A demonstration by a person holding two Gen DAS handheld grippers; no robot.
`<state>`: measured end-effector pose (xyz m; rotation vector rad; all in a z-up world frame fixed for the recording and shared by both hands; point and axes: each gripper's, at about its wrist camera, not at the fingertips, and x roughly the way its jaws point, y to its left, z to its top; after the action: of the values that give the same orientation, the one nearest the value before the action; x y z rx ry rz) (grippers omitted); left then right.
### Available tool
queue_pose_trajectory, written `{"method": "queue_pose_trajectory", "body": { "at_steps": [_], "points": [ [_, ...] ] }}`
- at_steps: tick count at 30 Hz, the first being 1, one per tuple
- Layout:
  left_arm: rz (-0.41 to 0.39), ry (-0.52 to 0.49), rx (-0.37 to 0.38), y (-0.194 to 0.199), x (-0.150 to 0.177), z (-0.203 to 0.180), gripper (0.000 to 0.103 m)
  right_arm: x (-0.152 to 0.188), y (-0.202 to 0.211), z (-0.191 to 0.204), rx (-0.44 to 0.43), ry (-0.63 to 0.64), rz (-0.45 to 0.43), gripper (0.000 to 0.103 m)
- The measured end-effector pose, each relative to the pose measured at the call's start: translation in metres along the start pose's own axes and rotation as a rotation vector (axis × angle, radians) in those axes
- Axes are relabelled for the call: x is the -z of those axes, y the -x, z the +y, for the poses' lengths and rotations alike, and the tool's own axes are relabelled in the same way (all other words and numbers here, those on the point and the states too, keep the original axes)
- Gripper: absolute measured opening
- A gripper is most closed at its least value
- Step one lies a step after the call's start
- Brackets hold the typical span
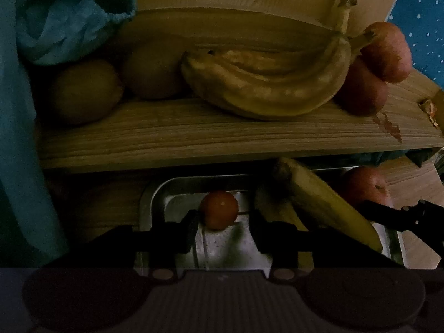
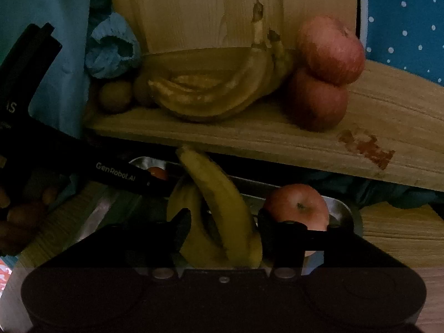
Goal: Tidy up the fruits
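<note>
Ahead of and above both grippers, the shelf carries fruit grouped by kind — bananas in the middle, two apples stacked at their right, two kiwis at their left — which I read as the sorted side. Below it the metal tray holds what is left: the right gripper stands spread around a banana pair, its jaws not yet pressing, with an apple just right of it. The left gripper is likewise spread — flanking a small orange fruit, seemingly to lift it next.
</note>
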<state>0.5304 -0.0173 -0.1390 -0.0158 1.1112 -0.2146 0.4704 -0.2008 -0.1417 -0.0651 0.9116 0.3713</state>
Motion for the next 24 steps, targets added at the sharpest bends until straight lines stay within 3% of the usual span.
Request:
{"method": "queue_pose_trajectory", "body": {
  "at_steps": [2,6,17,24],
  "points": [
    [-0.009,0.001,-0.001,0.004,0.001,-0.001,0.058,0.0,0.005,0.001,0.004,0.001,-0.008,0.061],
    [-0.031,0.008,-0.002,0.012,0.002,-0.002,0.063,0.0,0.018,0.003,0.016,0.005,-0.033,0.067],
    [-0.118,0.036,-0.013,0.059,0.024,-0.006,0.1,0.01,0.07,0.01,0.075,-0.004,-0.135,0.093],
    [-0.156,0.041,-0.031,0.083,0.044,-0.009,0.103,0.029,0.105,0.017,0.116,-0.025,-0.186,0.102]
  ]
}}
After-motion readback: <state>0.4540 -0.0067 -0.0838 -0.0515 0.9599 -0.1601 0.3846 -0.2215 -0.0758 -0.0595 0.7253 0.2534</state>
